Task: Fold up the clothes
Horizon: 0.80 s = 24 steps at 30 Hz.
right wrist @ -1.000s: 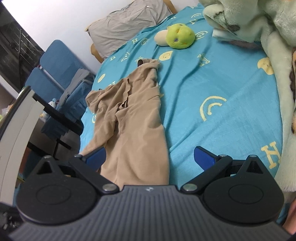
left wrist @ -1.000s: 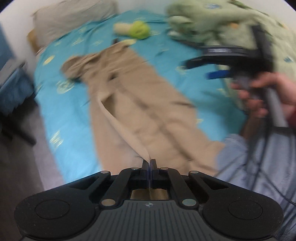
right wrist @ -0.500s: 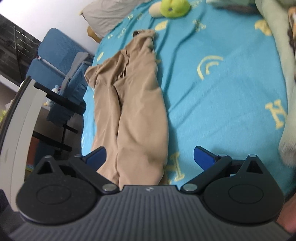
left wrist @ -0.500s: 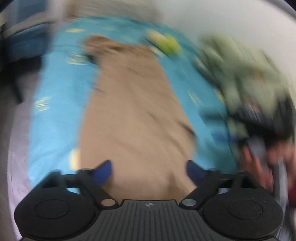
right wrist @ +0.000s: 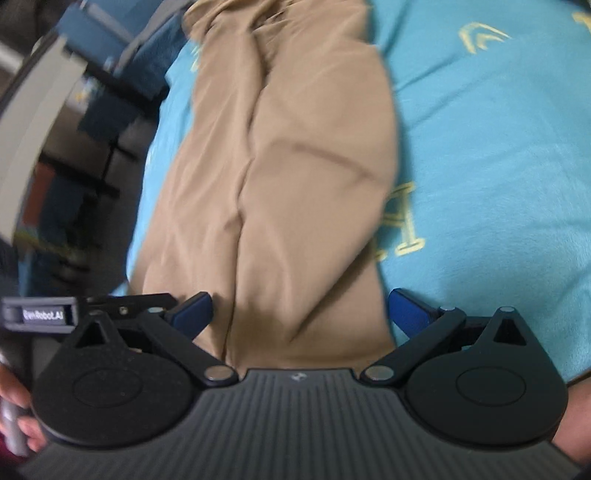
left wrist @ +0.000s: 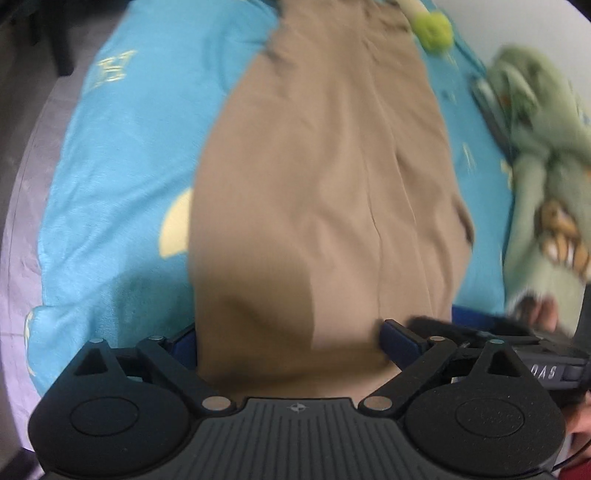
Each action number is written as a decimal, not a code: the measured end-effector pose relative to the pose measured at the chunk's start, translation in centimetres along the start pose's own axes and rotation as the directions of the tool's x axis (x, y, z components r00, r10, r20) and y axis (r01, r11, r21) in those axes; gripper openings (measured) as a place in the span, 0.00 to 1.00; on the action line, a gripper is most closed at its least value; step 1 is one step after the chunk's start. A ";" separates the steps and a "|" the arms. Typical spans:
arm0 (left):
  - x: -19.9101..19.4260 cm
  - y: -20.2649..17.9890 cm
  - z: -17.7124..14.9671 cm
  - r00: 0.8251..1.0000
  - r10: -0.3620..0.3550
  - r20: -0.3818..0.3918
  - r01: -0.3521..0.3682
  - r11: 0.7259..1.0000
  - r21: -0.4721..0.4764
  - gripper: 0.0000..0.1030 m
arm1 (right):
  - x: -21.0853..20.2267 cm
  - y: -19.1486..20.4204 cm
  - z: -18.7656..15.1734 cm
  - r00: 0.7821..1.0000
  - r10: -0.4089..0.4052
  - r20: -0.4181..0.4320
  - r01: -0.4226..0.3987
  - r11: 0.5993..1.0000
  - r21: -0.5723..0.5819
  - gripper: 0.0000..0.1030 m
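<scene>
A bed covered by a turquoise sheet (left wrist: 110,155) with pale yellow letters and smiley prints fills both views; grey floor (left wrist: 33,110) lies off its left edge, and a blue chair (right wrist: 110,33) stands blurred at the far left in the right wrist view. The tan trousers (left wrist: 325,177) lie flat on the sheet, their long axis running from the near edge away to the far end, legs side by side. A green plush toy (left wrist: 434,29) sits at the far end beside them, and a rumpled green blanket (left wrist: 546,155) lies along the right. The left gripper (left wrist: 288,338) is closing from wide, its pads not on the cloth between them. The right gripper (right wrist: 299,314) is spread wide over the near end of the trousers, gripping nothing
</scene>
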<state>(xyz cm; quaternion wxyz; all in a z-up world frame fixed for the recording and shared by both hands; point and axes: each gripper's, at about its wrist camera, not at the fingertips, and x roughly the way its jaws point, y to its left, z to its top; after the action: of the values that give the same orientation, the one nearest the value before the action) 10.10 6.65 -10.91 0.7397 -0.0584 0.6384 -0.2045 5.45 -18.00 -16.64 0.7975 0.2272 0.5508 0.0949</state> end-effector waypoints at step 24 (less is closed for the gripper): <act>-17.3 -5.3 -5.0 0.816 -0.356 0.455 0.357 0.930 0.088 0.01 | -18.9 2.1 -4.0 0.900 0.090 0.426 -0.026 0.988 -0.155 0.18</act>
<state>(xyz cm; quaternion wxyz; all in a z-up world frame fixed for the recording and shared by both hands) 2.34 9.22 5.98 0.8190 -0.2244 0.4208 -0.3190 -5.12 -22.68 -1.00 0.9109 0.2003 0.3449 0.1059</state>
